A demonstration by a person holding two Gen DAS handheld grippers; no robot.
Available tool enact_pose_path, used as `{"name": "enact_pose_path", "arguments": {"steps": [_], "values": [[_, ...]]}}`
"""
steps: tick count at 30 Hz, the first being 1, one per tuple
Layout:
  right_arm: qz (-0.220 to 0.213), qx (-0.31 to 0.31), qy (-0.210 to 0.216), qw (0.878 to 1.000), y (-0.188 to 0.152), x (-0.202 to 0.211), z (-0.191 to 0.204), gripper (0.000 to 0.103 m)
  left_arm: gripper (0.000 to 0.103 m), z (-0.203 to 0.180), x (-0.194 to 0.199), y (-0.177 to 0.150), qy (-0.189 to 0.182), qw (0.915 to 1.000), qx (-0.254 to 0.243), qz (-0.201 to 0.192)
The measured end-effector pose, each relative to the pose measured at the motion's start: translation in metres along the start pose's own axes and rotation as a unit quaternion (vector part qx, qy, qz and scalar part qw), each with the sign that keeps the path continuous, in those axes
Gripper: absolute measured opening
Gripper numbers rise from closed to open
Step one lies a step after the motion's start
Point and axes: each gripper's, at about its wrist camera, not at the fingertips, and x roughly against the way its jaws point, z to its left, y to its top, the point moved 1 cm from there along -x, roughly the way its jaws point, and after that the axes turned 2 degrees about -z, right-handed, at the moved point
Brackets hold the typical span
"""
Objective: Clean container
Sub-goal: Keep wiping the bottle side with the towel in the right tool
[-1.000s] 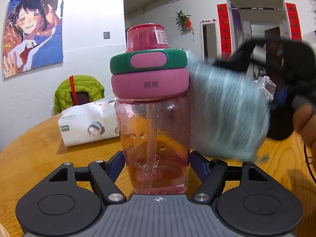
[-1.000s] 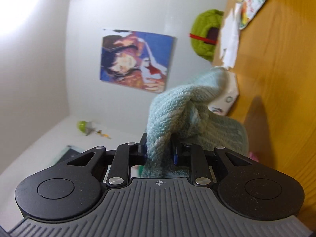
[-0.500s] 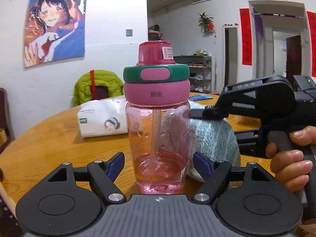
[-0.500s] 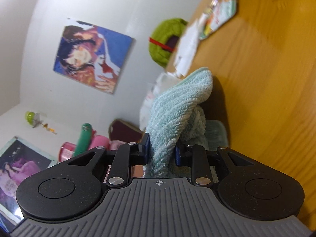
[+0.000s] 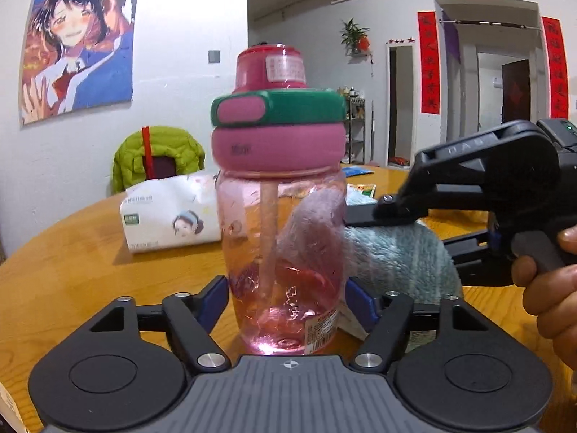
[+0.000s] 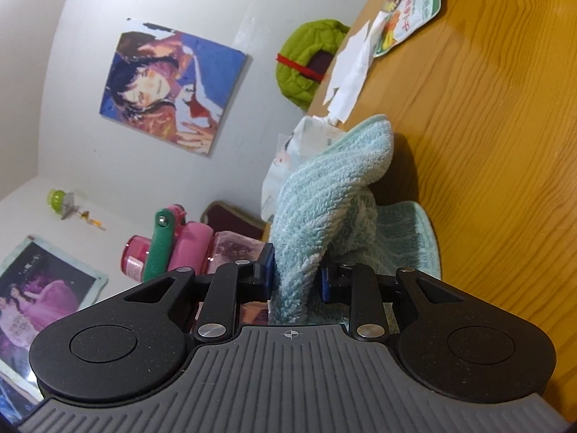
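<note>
Wiping the bottle (image 5: 281, 238): left tongs (image 5: 286, 297) brace it, right tongs (image 6: 296, 276) pinch the towel (image 6: 335, 195); next, rub its side.

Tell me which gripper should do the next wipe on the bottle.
Right. The right gripper already clamps the towel beside the bottle; the left gripper's fingers flank the bottle's base, probably steadying it.

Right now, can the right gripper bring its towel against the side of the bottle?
Probably yes. The right gripper is shut on the towel, which already lies beside the bottle, with nothing between them. The left gripper flanks only the bottle's base.
</note>
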Motion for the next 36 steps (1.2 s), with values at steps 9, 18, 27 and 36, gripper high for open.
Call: {"name": "enact_pose_path", "arguments": {"steps": [9, 18, 27, 36], "values": [[-0.033, -0.092, 0.237, 0.967, 0.005, 0.021, -0.005, 0.023, 0.066, 0.006, -0.005, 0.004, 0.002, 1.0, -0.002, 0.002], [0.051, -0.107, -0.001, 0.993, -0.007, -0.012, -0.039, 0.024, 0.066, 0.01, -0.008, 0.005, 0.006, 1.0, -0.007, 0.003], [-0.005, -0.06, 0.15, 0.987, -0.005, 0.017, -0.007, 0.024, 0.066, 0.013, -0.011, 0.005, 0.008, 0.9999, -0.01, 0.004], [0.039, -0.064, -0.01, 0.997, -0.007, -0.002, -0.026, 0.027, 0.072, 0.002, 0.0, 0.007, 0.027, 0.9993, -0.022, -0.015]]}}
